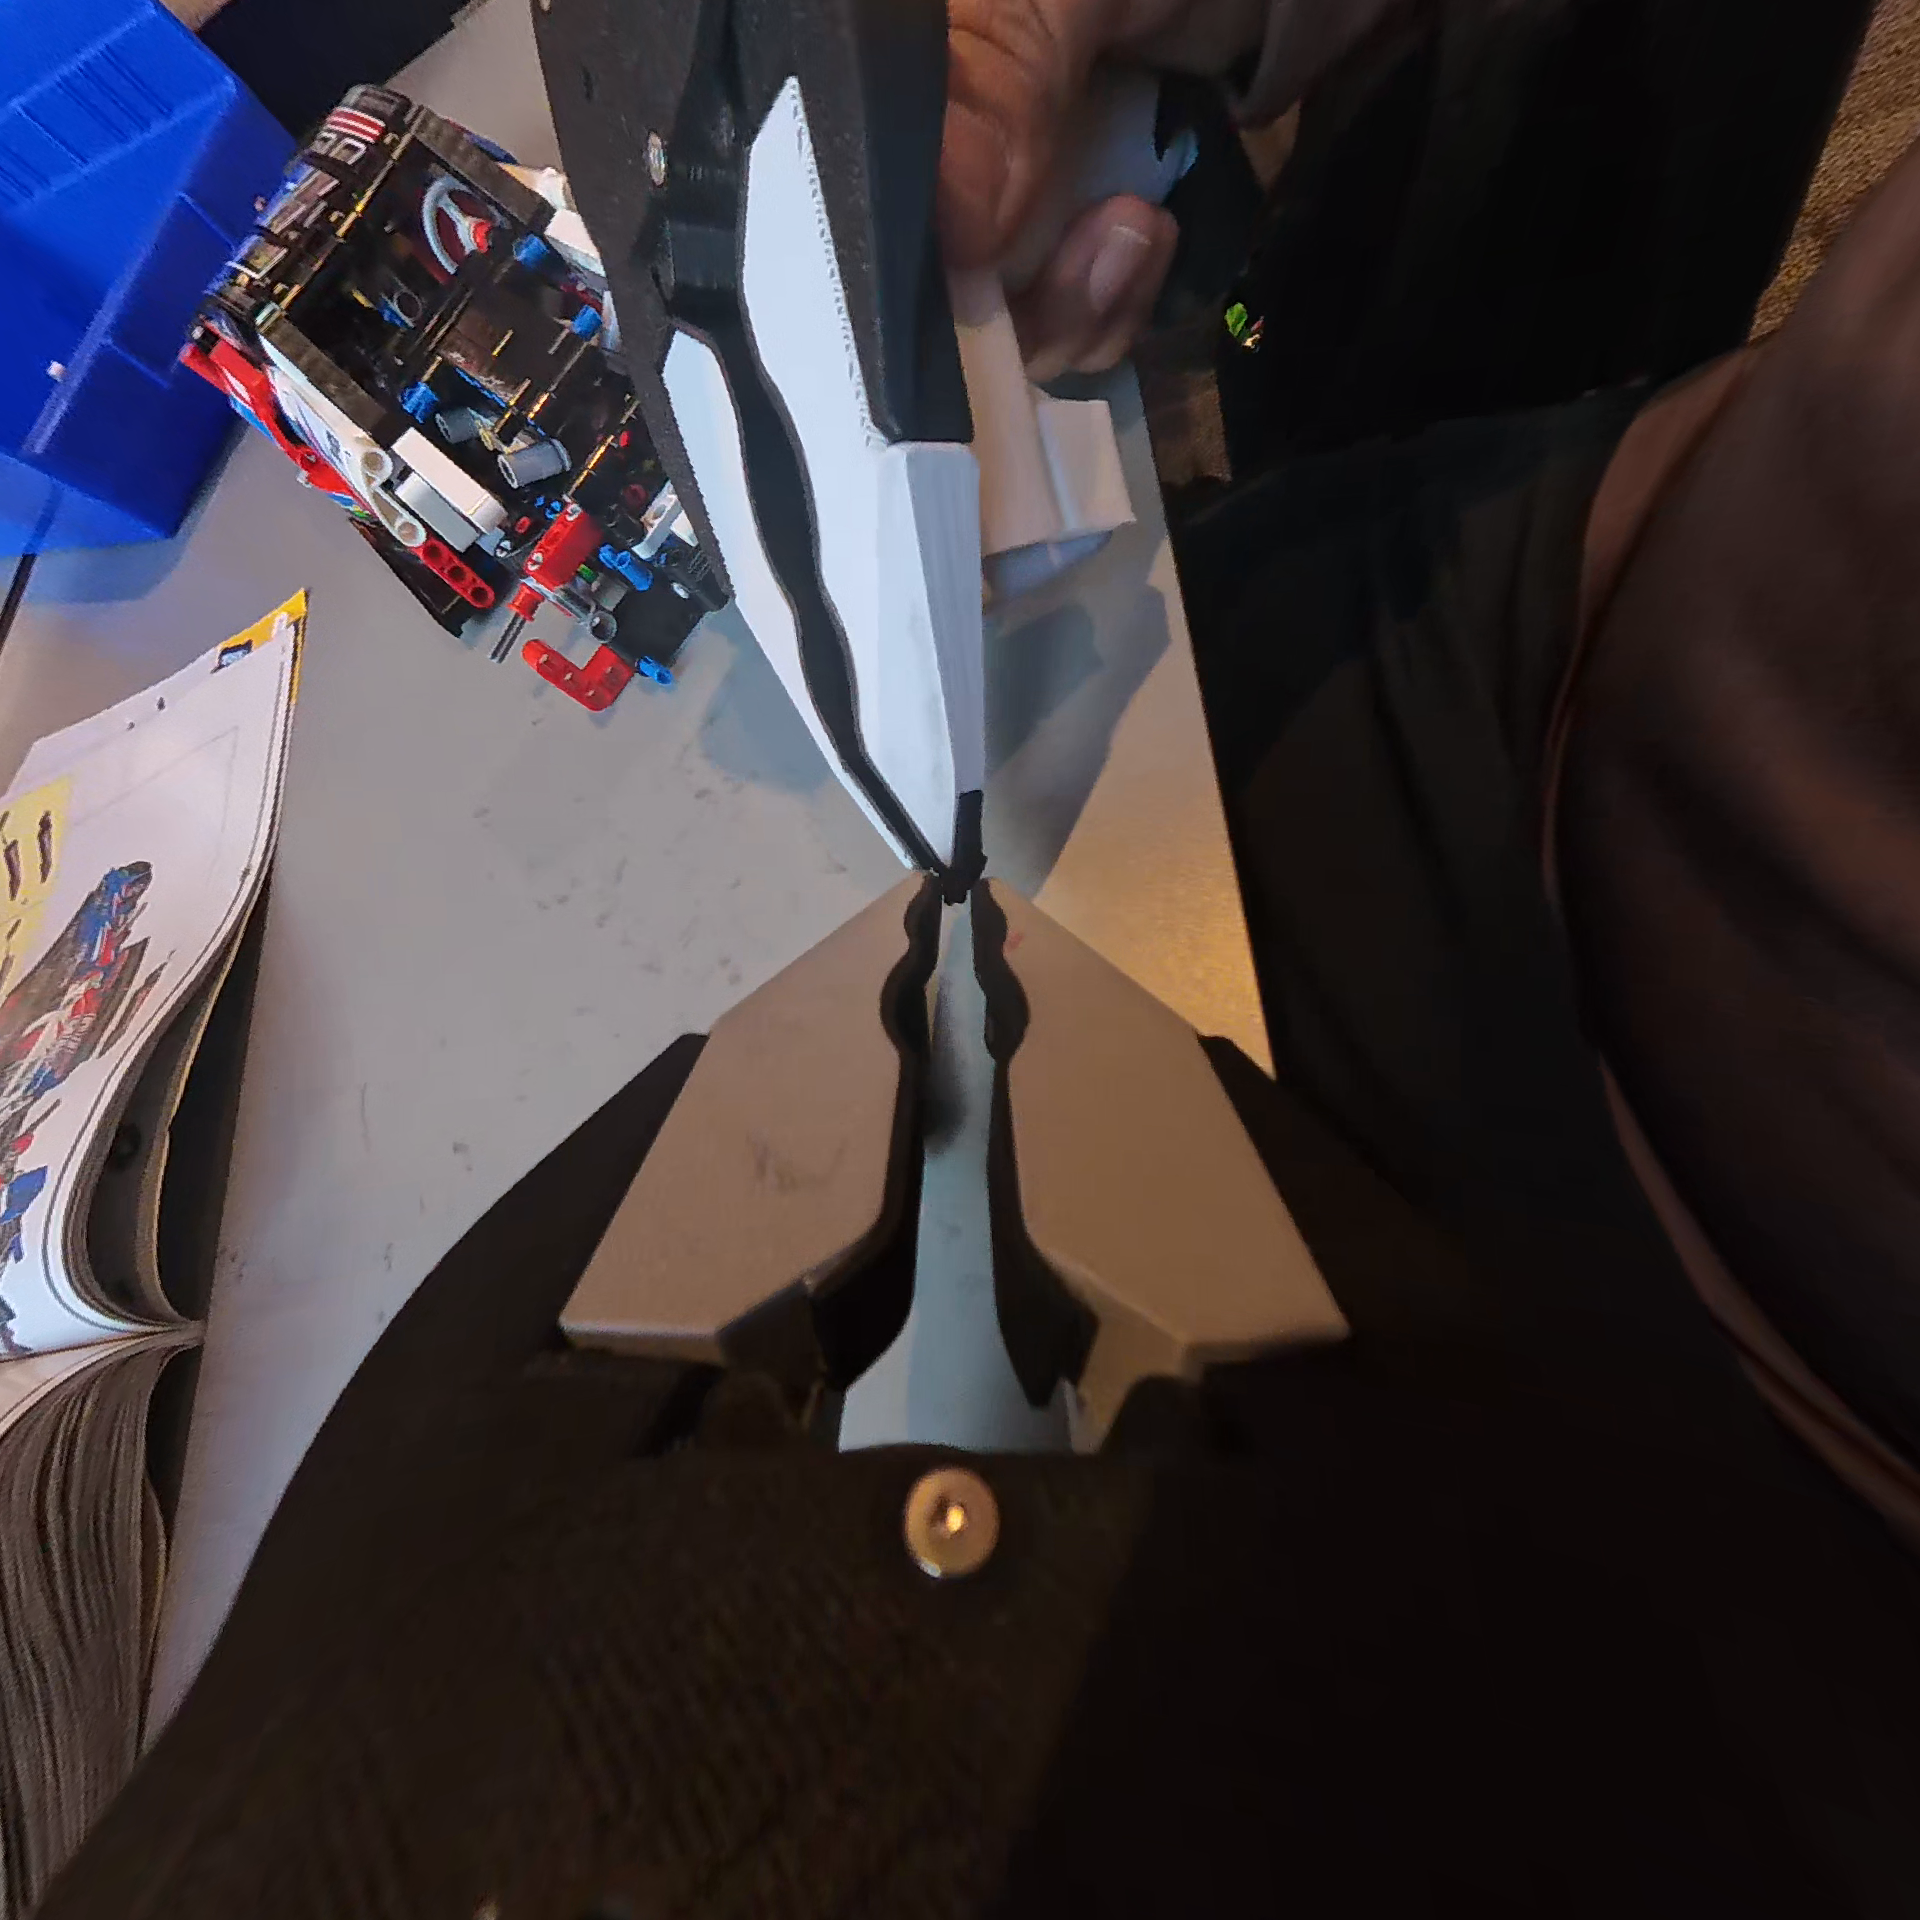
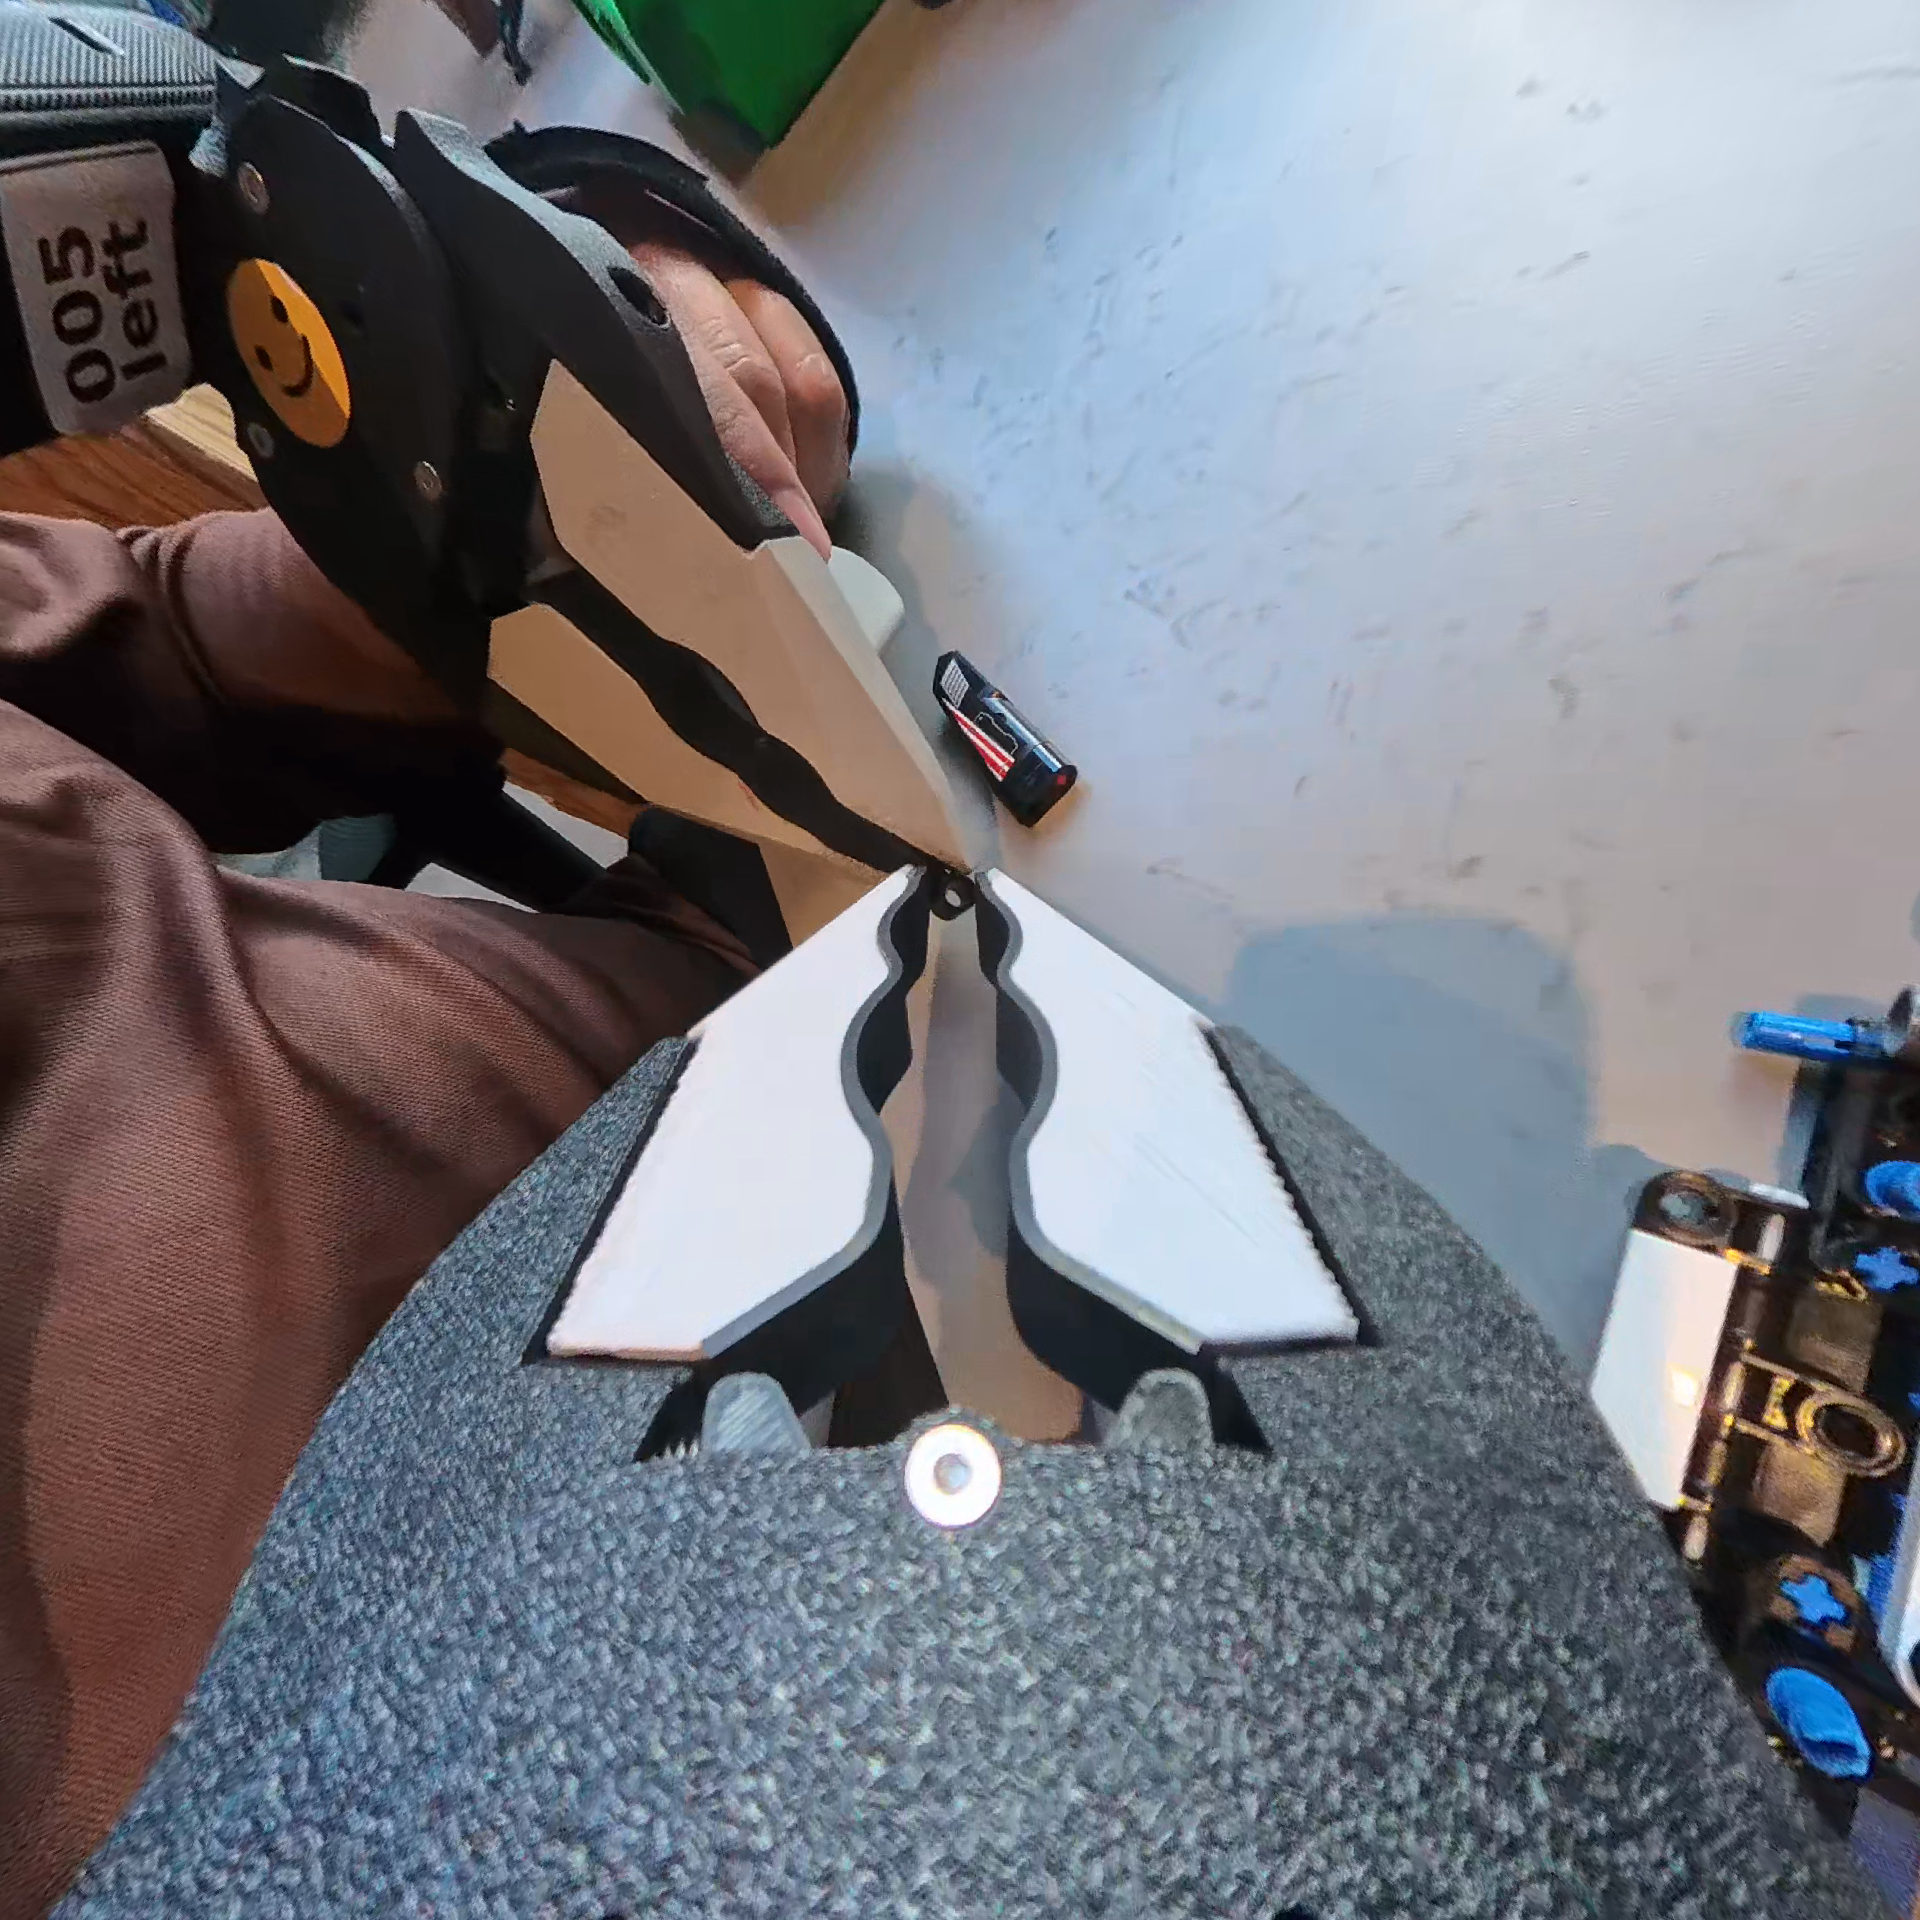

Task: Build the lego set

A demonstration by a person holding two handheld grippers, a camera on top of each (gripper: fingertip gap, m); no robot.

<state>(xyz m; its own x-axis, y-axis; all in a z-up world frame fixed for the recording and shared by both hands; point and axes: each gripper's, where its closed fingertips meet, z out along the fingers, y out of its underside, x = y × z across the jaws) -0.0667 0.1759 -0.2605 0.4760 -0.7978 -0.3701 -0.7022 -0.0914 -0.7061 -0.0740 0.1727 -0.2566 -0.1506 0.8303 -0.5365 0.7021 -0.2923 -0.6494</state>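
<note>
A small black Lego piece [image 1: 968, 844] with a hole sits where the two gripper tips meet, just above the grey table [image 1: 499, 883]. My left gripper [image 1: 956, 896] is nearly closed with its tips pinching the piece from below. My right gripper [image 1: 940, 860] comes in from above, shut on the same piece. In the right wrist view the piece [image 2: 948, 898] sits between my right gripper's tips [image 2: 948, 883], and the left gripper [image 2: 933, 860] touches it from the upper left. The part-built black, red, white and blue Lego model [image 1: 447, 395] stands behind, and also shows in the right wrist view [image 2: 1787, 1403].
An open instruction booklet [image 1: 135, 935] lies at the table's left edge. A blue bin [image 1: 104, 260] stands behind the model. A loose black stickered piece [image 2: 1003, 740] lies on the table near the tips. A green bin [image 2: 748, 52] is at the far edge. The person's brown-clothed lap [image 2: 260, 1143] is close by. Only a small space, under 4 cm, lies between the two pairs of fingers.
</note>
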